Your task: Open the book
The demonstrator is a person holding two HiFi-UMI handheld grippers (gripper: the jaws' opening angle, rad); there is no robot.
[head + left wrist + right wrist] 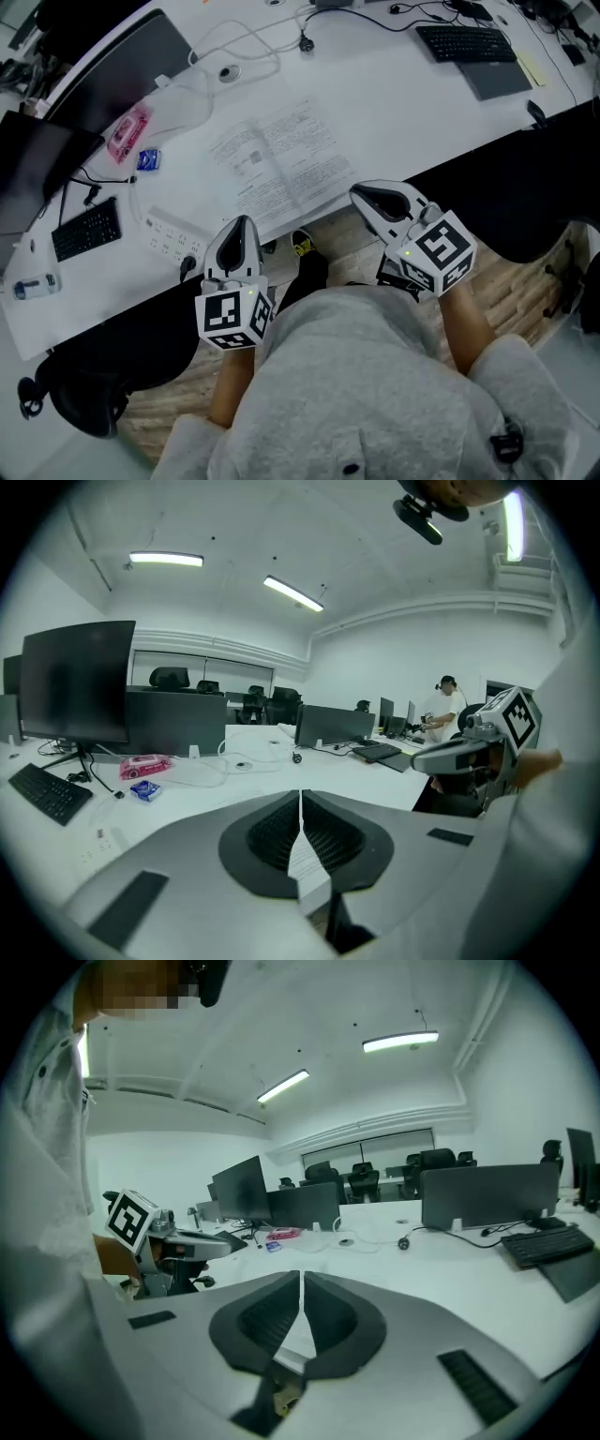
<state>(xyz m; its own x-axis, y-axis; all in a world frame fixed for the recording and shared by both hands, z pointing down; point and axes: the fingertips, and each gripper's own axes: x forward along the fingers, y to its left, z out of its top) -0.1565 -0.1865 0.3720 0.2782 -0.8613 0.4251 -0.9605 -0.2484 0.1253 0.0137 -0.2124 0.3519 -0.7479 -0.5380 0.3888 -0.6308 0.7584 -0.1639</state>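
Two grippers are in front of me, and both are empty. The left gripper [240,225] has its grey jaws pressed together, with the black ribbed pads [277,832] meeting along one thin line and nothing between them. The right gripper [362,194] is the same in its own view [301,1283]: jaws fully together, pinching nothing.

The book with white printed pages [281,159] is already open. It lies flat on the long white desk [412,112], near the front edge, with both pages facing up. In the head view it is just ahead of the two grippers and between them. The tips of the right gripper appear at the near right corner of the pages, but I cannot tell if they touch the paper. The left gripper is near the front left corner of the book and apart from it.

To the left of the book there is a pink flat packet [128,132] and, beside it, a small blue packet [148,159]. Nearer to the edge lie a white power strip [172,235] and a black keyboard [86,228]. A thin white cable [246,44] runs in loops behind the book. A second black keyboard [466,42] is at the far right of the desk. The person who holds the grippers wears a grey sweater [366,384].
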